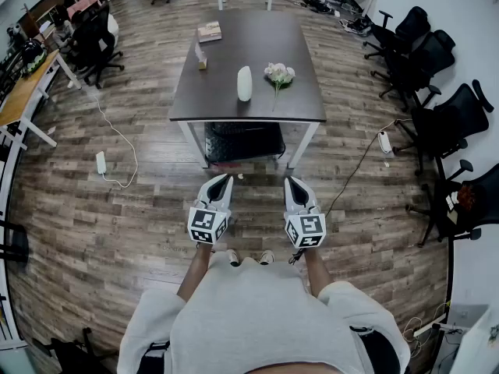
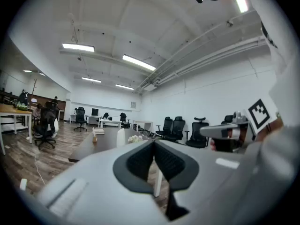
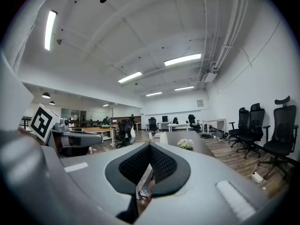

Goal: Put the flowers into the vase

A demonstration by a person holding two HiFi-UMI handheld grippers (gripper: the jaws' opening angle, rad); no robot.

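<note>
A white vase (image 1: 245,82) stands upright near the front of a dark table (image 1: 234,107). Just to its right lies a bunch of pale flowers (image 1: 279,74) with a green stem pointing toward the table's front edge. Both grippers are held level over the floor, well short of the table. My left gripper (image 1: 227,178) is shut with nothing in it. My right gripper (image 1: 287,180) is shut and empty too. The left gripper view shows the vase (image 2: 121,137) and flowers (image 2: 135,138) far ahead. From the right gripper view the flowers (image 3: 185,144) lie on the table beyond the tips.
A stack of books (image 1: 209,31) and a small box (image 1: 202,64) sit at the table's back left. Black office chairs (image 1: 425,68) line the right wall. A white power strip (image 1: 100,162) with its cable lies on the wood floor at left. A dark bin (image 1: 243,140) sits under the table.
</note>
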